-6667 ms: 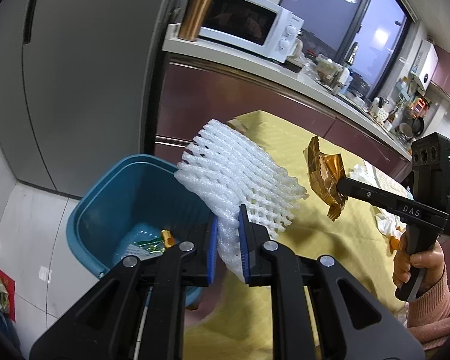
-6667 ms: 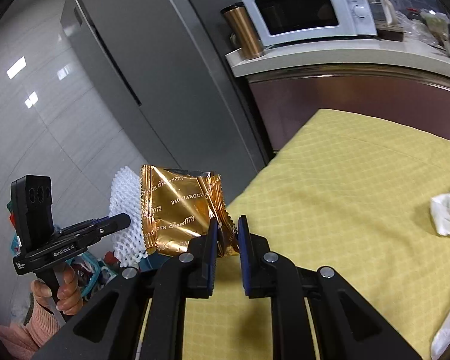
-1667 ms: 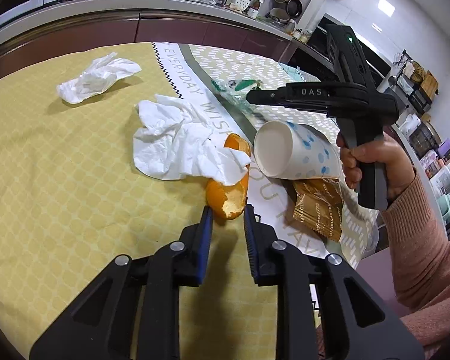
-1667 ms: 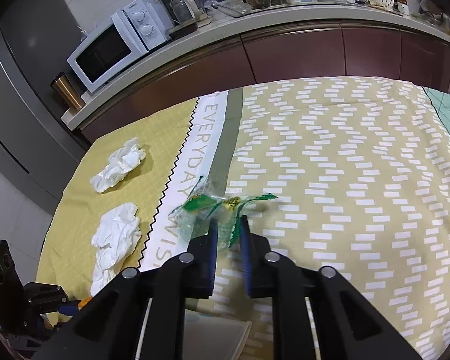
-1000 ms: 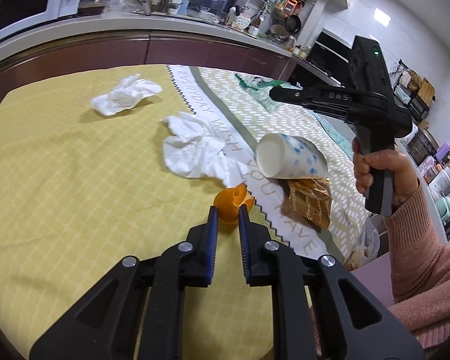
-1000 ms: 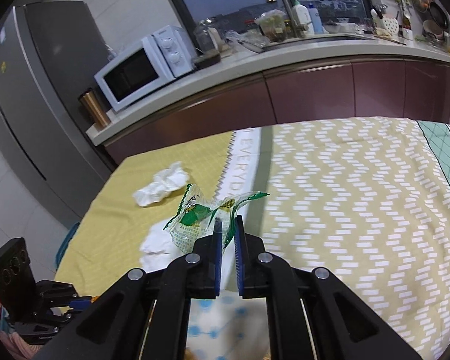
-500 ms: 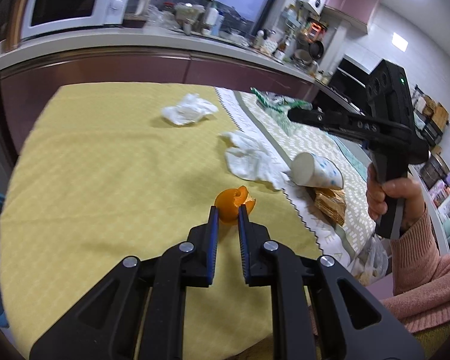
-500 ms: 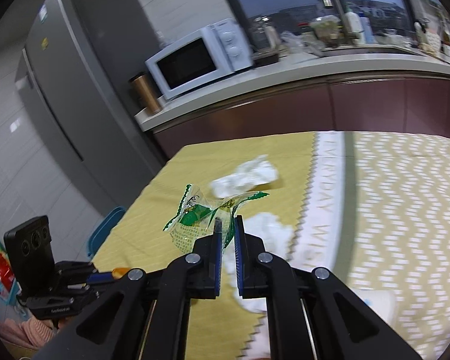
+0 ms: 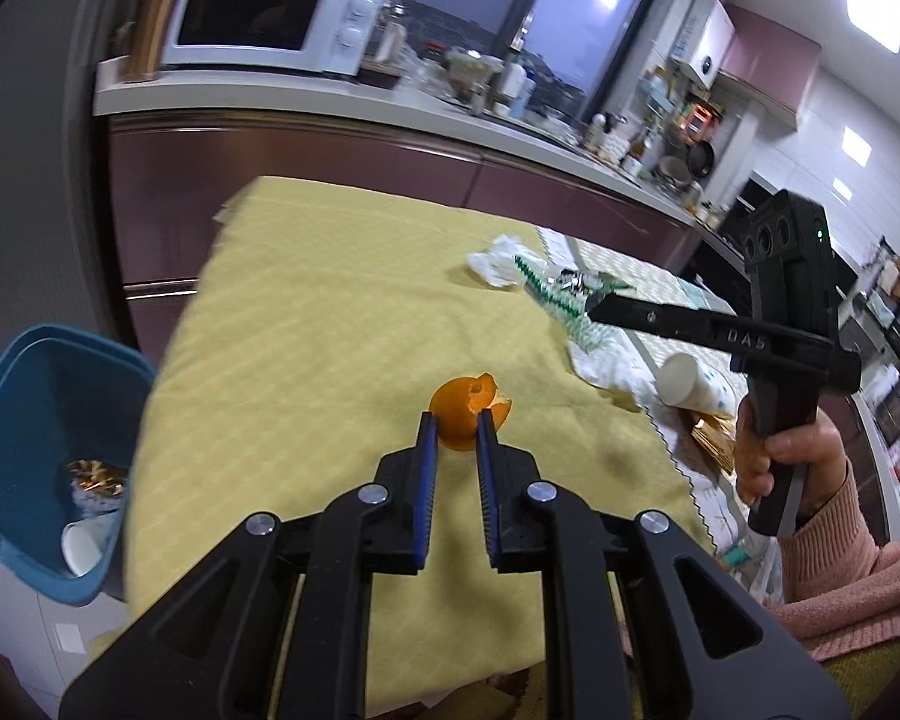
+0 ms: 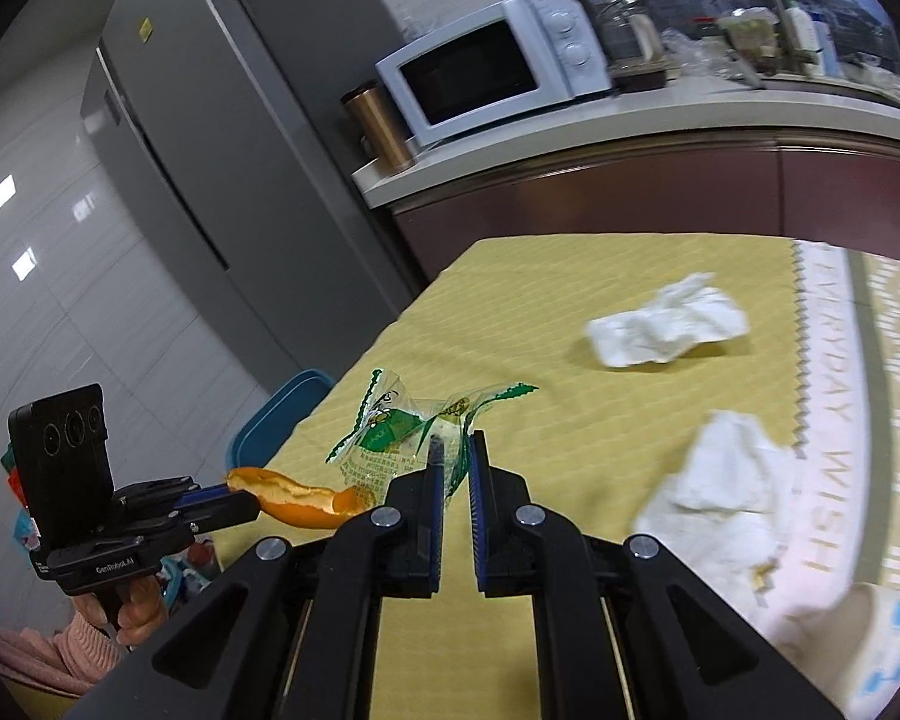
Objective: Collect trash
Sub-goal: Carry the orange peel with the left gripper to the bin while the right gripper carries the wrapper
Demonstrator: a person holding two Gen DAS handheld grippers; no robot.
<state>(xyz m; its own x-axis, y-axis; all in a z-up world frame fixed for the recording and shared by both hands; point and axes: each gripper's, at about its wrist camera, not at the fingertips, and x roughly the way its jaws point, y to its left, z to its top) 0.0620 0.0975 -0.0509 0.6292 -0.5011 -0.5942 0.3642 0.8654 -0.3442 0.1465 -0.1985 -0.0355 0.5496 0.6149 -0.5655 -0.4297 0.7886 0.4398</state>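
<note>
Risk sat mostly with the two light pieces of trash we carried. Our left gripper (image 9: 455, 432) was clamped on a curl of orange peel (image 9: 469, 410), pinched only at its lower edge, so the peel could have twisted free or torn before reaching the blue bin (image 9: 42, 456). Our right gripper (image 10: 455, 450) had its jaws pressed together on a thin clear and green wrapper (image 10: 403, 431); such slick film could have slid out, or clung to the pads when we let go. The bin stood on the floor below the table's left corner, apart from both loads, with a cup and a gold wrapper already inside. A release made too soon would have dropped the trash on the yellow tablecloth (image 9: 306, 348) or the floor. The two grippers travelled close together, so they could also have bumped over the bin.

Compared with the view a second earlier, we had both loads in the same grips, but we had swung left: the bin, fridge and microwave (image 10: 498, 78) had come into sight, while the crumpled tissues (image 10: 666, 324), the paper cup (image 9: 693, 381) and the gold wrapper on the table had slid off to the right.
</note>
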